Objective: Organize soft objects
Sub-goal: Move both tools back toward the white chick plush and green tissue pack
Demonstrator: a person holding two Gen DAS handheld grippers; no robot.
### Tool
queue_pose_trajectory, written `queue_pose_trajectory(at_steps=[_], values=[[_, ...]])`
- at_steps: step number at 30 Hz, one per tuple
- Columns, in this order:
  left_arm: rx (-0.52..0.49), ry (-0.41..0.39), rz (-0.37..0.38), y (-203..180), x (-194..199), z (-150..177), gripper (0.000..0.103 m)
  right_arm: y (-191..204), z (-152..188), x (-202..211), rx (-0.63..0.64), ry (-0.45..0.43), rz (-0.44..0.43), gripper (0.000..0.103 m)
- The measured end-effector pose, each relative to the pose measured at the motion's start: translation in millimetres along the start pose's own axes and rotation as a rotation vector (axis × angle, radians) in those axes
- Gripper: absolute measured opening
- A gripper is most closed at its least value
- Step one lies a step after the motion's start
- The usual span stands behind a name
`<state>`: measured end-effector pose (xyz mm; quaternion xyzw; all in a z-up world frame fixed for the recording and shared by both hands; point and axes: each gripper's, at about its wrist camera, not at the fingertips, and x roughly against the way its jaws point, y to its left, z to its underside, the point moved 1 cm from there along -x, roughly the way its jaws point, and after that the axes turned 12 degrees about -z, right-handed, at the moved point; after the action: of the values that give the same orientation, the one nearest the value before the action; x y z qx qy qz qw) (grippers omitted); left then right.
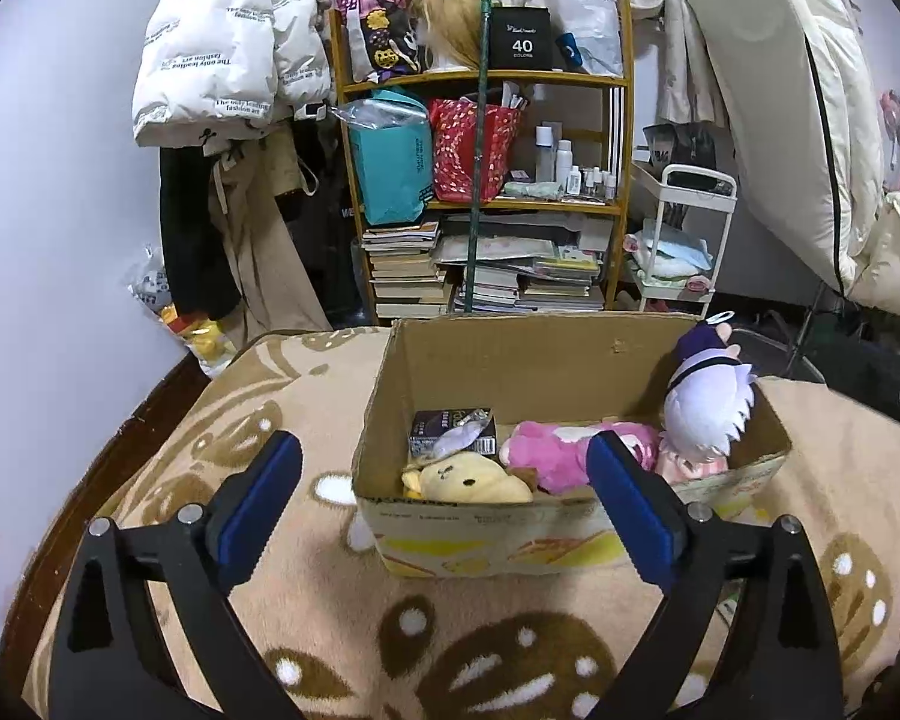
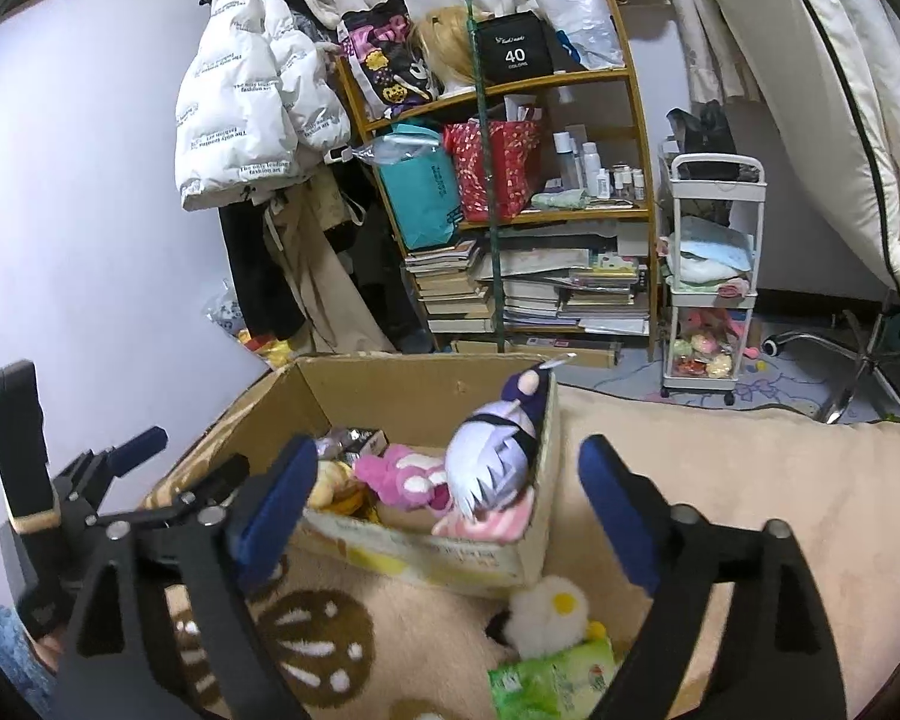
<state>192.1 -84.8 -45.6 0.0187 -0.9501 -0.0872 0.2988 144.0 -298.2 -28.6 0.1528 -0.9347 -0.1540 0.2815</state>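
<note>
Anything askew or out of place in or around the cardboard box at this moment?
Yes. The white-haired doll lies tipped over the cardboard box near corner, feet poking above the rim rather than settled inside. A white fluffy toy and a green packet are on the blanket outside it.

blanket (image 1: 306, 588): beige, brown leaf shapes with white dots | box (image 1: 510, 372): brown card, yellow print low on front | plush toys: yellow (image 1: 468, 480), pink (image 1: 558, 450), white-haired doll (image 1: 708, 402) in purple | gripper pads (image 1: 282, 462): blue
</note>
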Motion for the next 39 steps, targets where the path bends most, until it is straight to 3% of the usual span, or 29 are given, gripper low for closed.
queue_pose_trajectory(at_steps=[7,10,23,34,39], values=[[0.017,0.023,-0.008,4.5,20.3,9.9,0.099,6.1,15.2,16.5,0.044,0.055,0.057,0.102],[0.038,0.063,0.030,7.3,26.7,16.3,0.099,8.5,24.1,21.7,0.048,0.081,0.105,0.102],[0.022,0.145,0.119,11.2,56.1,39.1,0.099,14.9,51.0,43.5,0.051,0.140,0.138,0.102],[-0.085,0.079,0.209,-21.6,55.2,25.6,0.099,-4.4,56.0,35.4,0.083,0.163,0.252,0.102],[-0.104,0.102,0.262,-42.4,38.7,17.3,0.099,-19.6,56.8,23.2,0.065,0.216,0.277,0.102]])
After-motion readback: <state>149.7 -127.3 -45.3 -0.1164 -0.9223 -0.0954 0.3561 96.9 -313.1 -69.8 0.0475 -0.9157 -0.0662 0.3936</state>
